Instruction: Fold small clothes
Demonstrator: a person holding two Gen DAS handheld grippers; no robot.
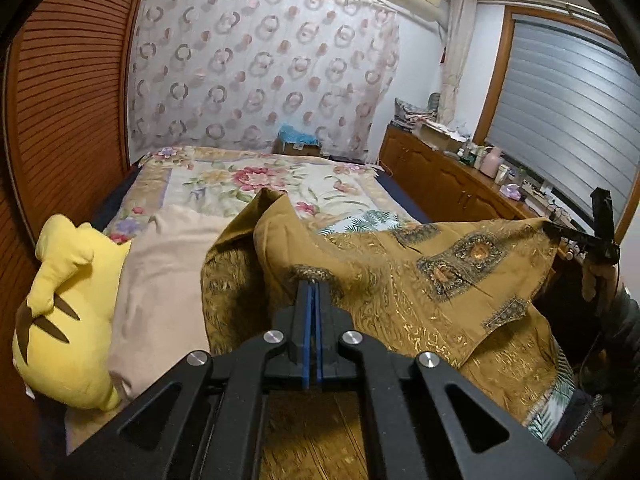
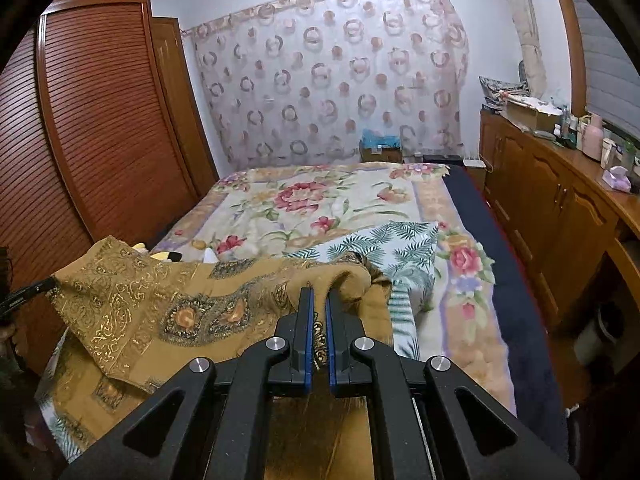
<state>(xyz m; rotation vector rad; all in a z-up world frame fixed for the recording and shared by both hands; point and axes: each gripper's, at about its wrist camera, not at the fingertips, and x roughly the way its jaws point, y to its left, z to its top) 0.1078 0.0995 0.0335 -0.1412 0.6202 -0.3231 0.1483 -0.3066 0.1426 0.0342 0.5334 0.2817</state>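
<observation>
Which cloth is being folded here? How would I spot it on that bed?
Find the bed with the floral blanket; at its near end, a mustard-gold cloth hangs between the left gripper and right gripper. Unlike the fern-print fabric beside it, it carries dark medallion patches and glittering gold scrollwork.

No legible txt, labels, brands or nos. anywhere in either view.
</observation>
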